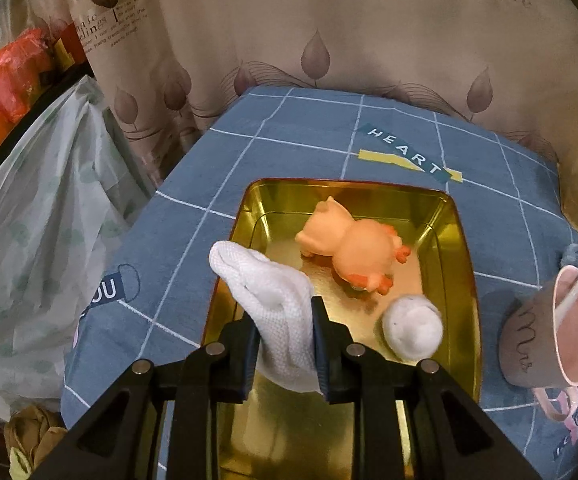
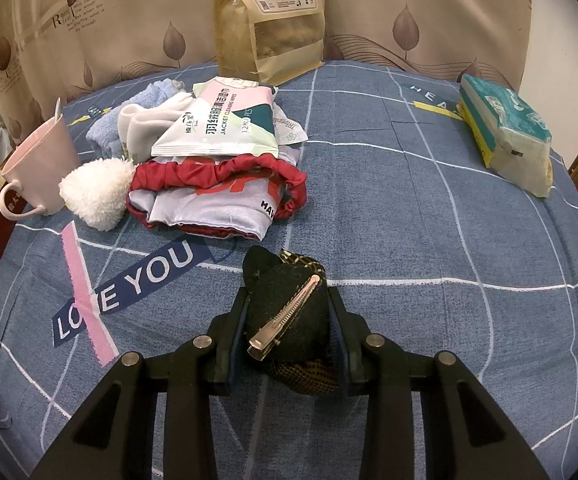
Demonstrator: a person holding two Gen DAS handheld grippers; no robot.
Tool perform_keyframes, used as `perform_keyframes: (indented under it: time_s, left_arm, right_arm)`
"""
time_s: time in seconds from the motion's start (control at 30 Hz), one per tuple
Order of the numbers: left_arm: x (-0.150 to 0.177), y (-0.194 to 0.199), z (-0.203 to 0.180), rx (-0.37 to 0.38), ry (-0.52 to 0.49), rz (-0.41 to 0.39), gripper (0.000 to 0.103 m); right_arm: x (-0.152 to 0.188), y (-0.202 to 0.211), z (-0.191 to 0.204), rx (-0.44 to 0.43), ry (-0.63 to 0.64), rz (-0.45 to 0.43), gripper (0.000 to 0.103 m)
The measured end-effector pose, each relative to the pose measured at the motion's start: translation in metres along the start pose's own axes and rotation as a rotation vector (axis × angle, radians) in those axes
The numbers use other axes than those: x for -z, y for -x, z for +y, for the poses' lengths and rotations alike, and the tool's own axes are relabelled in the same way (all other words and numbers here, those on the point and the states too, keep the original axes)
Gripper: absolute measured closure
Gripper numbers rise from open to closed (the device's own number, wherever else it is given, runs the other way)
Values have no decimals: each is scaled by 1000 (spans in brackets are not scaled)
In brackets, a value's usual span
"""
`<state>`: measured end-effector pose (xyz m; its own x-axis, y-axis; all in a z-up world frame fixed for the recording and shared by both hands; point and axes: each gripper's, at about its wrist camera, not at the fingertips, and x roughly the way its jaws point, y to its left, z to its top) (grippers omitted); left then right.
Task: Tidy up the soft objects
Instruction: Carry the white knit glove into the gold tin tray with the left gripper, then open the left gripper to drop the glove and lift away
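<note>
In the left wrist view my left gripper [image 1: 285,320] is shut on a white mesh cloth [image 1: 265,292] and holds it over the left side of a gold tin tray [image 1: 459,248]. An orange soft toy [image 1: 353,248] and a white rolled sock ball [image 1: 413,328] lie inside the tray. In the right wrist view my right gripper [image 2: 289,300] is shut on a black fabric hair bow with a metal clip [image 2: 289,312], just above the blue checked cloth [image 2: 429,208].
A pink mug [image 2: 43,164] with a spoon, a white fluffy ball [image 2: 97,192], a red-trimmed cloth pile [image 2: 217,192], a wipes packet [image 2: 221,124], a kraft food bag [image 2: 273,16] and a tissue pack [image 2: 505,128] lie on the table. The mug also shows in the left wrist view [image 1: 545,332].
</note>
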<state>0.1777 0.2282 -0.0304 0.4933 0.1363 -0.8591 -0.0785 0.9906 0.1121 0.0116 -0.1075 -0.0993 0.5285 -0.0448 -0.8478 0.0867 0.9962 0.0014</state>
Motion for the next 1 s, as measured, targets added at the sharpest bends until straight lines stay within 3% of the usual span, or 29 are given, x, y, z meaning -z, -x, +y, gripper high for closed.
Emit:
perform_keyframes:
  time_s: [0.3,0.67,0.73,1.0]
  left_arm:
    - [-1,-12,0,-6,-9,1,79]
    - [1,-12,0,-4,-14,15,65]
    - [1,-9,0,-4,-13,10,59]
    - [2,23,5,26,3,-42,57]
  right_arm:
    - [0,0,1,4,3,1,69]
    - [1,0,6,8,7,1,69]
    - [1,0,6,10,9,0,69]
    - [0,0,4,19,20,2,69]
